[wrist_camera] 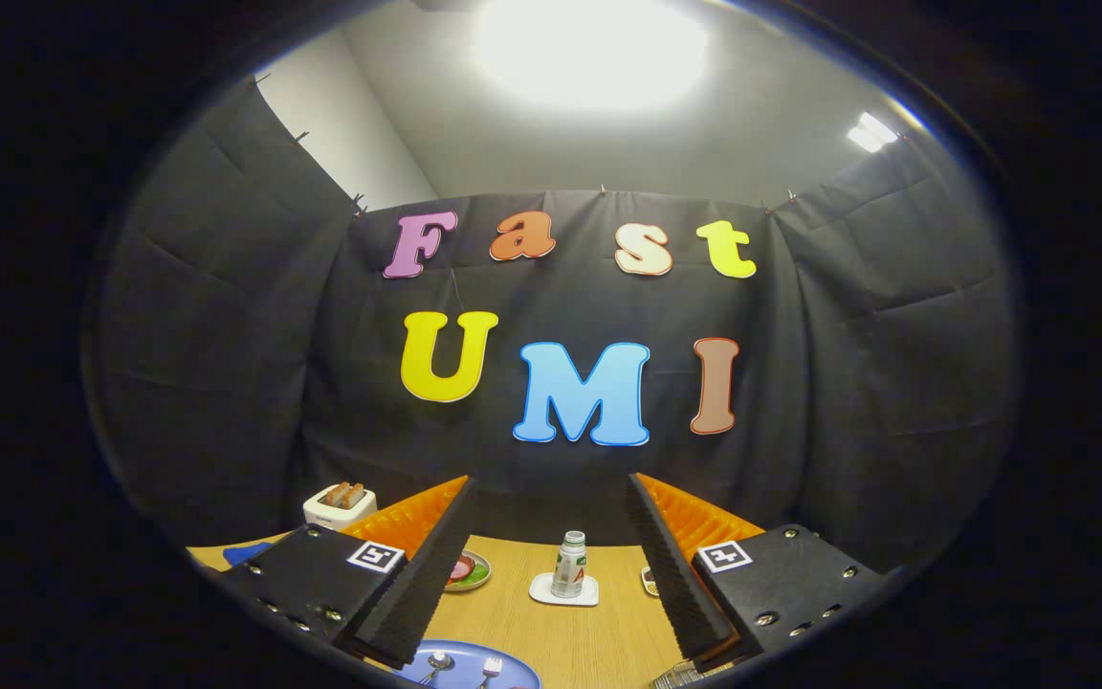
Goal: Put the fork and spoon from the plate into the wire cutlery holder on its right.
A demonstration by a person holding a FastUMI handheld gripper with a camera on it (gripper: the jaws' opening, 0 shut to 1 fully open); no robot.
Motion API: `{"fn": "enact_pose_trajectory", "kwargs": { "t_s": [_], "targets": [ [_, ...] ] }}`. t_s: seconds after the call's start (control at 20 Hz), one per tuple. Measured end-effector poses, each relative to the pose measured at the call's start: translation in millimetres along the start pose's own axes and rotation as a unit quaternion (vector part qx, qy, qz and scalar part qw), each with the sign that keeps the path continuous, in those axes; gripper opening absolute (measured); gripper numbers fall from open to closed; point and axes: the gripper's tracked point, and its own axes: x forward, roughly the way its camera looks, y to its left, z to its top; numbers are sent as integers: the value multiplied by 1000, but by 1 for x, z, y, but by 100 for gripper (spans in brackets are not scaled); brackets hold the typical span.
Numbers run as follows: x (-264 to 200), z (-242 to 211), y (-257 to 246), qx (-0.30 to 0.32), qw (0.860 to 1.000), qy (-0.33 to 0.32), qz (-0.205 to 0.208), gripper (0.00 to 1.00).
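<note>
Gripper [551, 584] fingers spread wide, nothing between them, held level above the wooden table [599, 641] and aimed at the back wall. Blue plate [513, 673] sits at the bottom centre of the frame, just under the left finger's tip, partly cut off. On it: spoon [436, 663] bowl to the left, fork [491, 666] tines just to its right, side by side, close but apart. Handles run out of the picture. Wire cutlery holder [680, 677] is a sliver of rim at bottom right, under the right finger, near the plate's right side.

Farther back, in the gap between the fingers: small bottle [569, 565] upright on a white coaster [563, 591]. Left of it a small dish of food [468, 571], half hidden by the left finger. Toaster [340, 505] with bread slices at mid-left, beyond the left finger.

Judgement: nothing picked yet, task at its start. Step in hand is the reach for the first utensil. To do it well, tip the fingers down toward the plate, keep them spread, straddle one handle crosswise and stay off the other piece. Thin metal on a flat plate probably slips, so close low and square.
</note>
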Motion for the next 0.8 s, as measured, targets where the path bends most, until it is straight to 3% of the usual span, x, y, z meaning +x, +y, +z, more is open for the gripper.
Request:
{"fn": "enact_pose_trajectory", "kwargs": {
  "t_s": [0.4, 0.8],
  "targets": [
    [-9, -33, 14, -33, 998, 49, 19, 96],
    [-11, -79, 39, -19, 990, 131, 38, 96]
  ]
}}
